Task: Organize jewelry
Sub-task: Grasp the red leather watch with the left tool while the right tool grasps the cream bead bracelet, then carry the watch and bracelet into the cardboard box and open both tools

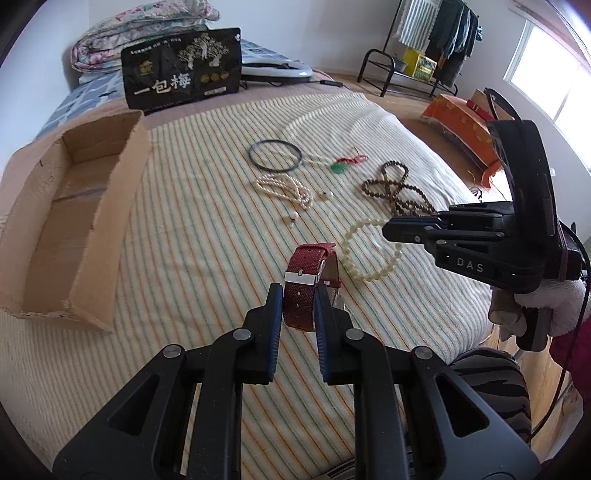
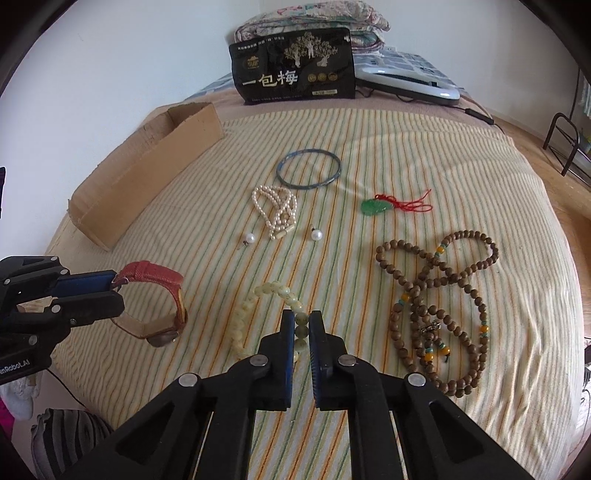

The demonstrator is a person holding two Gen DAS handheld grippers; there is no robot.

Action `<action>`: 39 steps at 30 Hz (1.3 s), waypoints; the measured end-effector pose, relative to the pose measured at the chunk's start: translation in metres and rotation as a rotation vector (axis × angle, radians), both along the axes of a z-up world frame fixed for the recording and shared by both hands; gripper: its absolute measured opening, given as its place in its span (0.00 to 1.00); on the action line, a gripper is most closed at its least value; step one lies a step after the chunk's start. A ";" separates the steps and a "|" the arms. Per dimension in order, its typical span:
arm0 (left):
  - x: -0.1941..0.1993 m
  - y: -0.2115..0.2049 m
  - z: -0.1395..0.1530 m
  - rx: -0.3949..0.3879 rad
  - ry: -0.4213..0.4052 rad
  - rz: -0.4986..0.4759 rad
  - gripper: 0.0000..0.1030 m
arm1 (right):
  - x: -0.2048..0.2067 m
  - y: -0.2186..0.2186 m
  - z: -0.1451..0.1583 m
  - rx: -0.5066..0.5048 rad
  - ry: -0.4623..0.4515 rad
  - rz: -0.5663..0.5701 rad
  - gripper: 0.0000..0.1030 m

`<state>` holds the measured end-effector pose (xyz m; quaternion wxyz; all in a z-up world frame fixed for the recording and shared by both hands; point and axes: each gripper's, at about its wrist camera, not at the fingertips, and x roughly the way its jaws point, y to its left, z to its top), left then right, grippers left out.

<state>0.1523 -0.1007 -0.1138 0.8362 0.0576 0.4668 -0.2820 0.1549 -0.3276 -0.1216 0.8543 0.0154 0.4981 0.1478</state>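
Two grippers, each holding jewelry over the striped bedspread (image 2: 369,155). Left gripper (image 1: 298,306) has its blue-padded fingers (image 1: 274,310) closed on the strap of a red watch (image 1: 308,280), strap standing upright between them, steel buckle just past the fingertips; in the right wrist view the watch (image 2: 162,295) curves down with its face touching or just above the bedspread, can't tell which. Right gripper (image 2: 301,325) fingers (image 2: 286,332) nearly closed, pinching a pale green bead bracelet (image 2: 266,299) at its near side; rest of the loop lies on the bedspread, just right of the watch. In the left wrist view the right gripper (image 1: 391,230) comes in from the right, tips over the bracelet (image 1: 369,251). Right of the bracelet: long brown wooden bead necklace (image 2: 439,302) in loose crossed loops with orange and teal accent beads. Farther back: bundled pearl strand (image 2: 275,208), two loose pearl earrings (image 2: 250,238) and (image 2: 317,234) on either side of it, a thin blue bangle (image 2: 308,173), and a green jade pendant (image 2: 376,206) on red cord. Open cardboard box (image 1: 74,221) sits at the left side of the bed, well apart from the jewelry. Black snack bag (image 2: 295,64) with Chinese lettering stands upright at the far end, folded floral quilt (image 2: 314,18) behind it, white-grey device (image 2: 410,83) with cable beside it.
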 end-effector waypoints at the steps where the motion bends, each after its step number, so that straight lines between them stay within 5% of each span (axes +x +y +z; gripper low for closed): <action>1: 0.000 0.003 0.004 -0.004 -0.007 0.005 0.15 | -0.001 0.001 0.004 -0.004 -0.009 0.001 0.05; 20: 0.013 0.074 0.049 -0.049 -0.108 0.120 0.15 | 0.006 0.029 0.063 -0.037 -0.130 0.011 0.05; 39: 0.054 0.178 0.055 0.005 -0.173 0.328 0.15 | 0.049 0.135 0.104 0.037 -0.212 0.158 0.05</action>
